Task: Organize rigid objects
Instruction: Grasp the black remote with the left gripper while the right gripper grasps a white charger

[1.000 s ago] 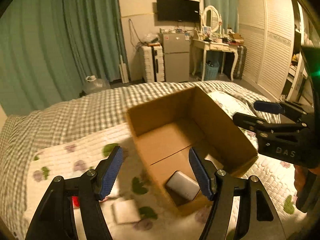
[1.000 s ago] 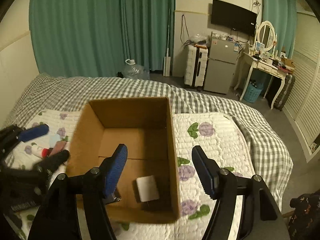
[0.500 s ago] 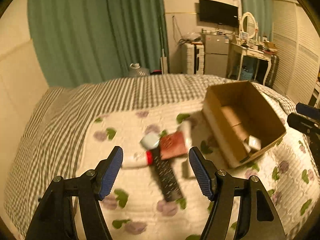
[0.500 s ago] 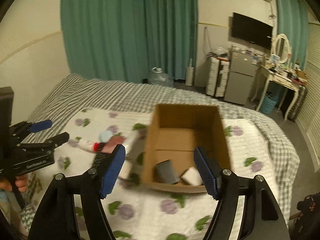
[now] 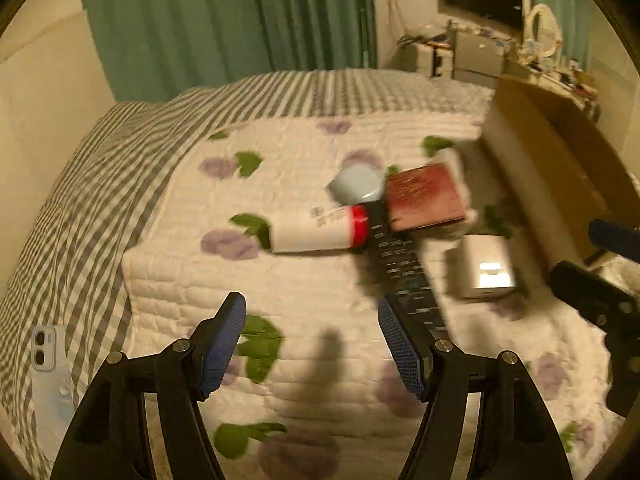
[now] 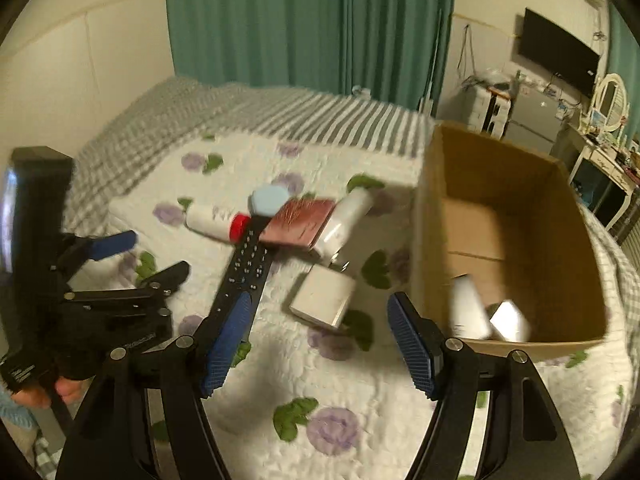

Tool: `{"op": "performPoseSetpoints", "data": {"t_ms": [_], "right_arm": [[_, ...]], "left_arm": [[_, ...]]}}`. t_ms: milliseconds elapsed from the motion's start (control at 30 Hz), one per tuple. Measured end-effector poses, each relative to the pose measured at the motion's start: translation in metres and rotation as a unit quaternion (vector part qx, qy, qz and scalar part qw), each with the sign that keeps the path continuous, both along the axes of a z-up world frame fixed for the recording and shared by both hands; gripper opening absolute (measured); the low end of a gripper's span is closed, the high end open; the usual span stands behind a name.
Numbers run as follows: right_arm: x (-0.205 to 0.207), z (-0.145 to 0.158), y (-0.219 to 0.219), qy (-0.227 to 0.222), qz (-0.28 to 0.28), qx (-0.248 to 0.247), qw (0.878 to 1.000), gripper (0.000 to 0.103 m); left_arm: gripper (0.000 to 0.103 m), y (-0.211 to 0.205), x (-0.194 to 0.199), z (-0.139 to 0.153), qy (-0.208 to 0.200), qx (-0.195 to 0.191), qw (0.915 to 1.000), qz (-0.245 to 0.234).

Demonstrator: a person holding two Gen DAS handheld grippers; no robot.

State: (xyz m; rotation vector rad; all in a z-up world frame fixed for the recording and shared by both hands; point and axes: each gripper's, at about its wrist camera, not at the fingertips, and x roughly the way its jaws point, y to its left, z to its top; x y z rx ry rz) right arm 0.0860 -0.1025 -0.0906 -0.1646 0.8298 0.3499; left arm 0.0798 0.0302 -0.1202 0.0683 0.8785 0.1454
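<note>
A cluster lies on the quilt: a black remote, a white tube with a red cap, a light blue puck, a dark red booklet, a white bottle and a small white box. The cardboard box stands to their right with two pale items inside. My left gripper is open and empty, near the remote's end. My right gripper is open and empty above the white box.
A white phone lies on the checked sheet at the bed's left edge. Green curtains, a TV, a fridge and a dressing table stand beyond the bed.
Both grippers have swung left, away from the cardboard box, and dropped closer over the cluster of objects. Both stayed open and empty.
</note>
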Motion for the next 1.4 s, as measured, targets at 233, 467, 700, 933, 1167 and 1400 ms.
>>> {"op": "performPoseSetpoints", "data": {"t_ms": [233,467,700,933,1167,1400], "right_arm": [[0.044,-0.066,0.018,0.071,-0.021,-0.007,0.997,0.071],[0.079,-0.104,0.007,0.119,-0.059,0.035,0.991,0.071],[0.062,-0.093,-0.007,0.066,-0.046,0.03,0.996,0.054],[0.038,-0.087,-0.018,0.062,-0.052,0.007,0.997,0.053],[0.043,-0.093,-0.036,0.075,-0.078,0.012,0.994,0.053],[0.042,-0.093,-0.034,0.073,-0.076,0.004,0.994,0.053]], "left_arm": [[0.071,0.015,0.016,-0.011,-0.003,-0.019,0.9993,0.032],[0.071,0.002,0.023,-0.019,0.01,-0.01,0.9999,0.01],[0.071,-0.014,0.022,-0.02,0.026,-0.015,0.9994,-0.018],[0.071,-0.037,0.035,-0.025,0.046,-0.041,0.9968,-0.05],[0.071,-0.055,0.065,-0.049,0.094,-0.035,0.993,-0.061],[0.045,-0.05,0.061,-0.044,0.09,-0.053,0.9918,-0.074]]}}
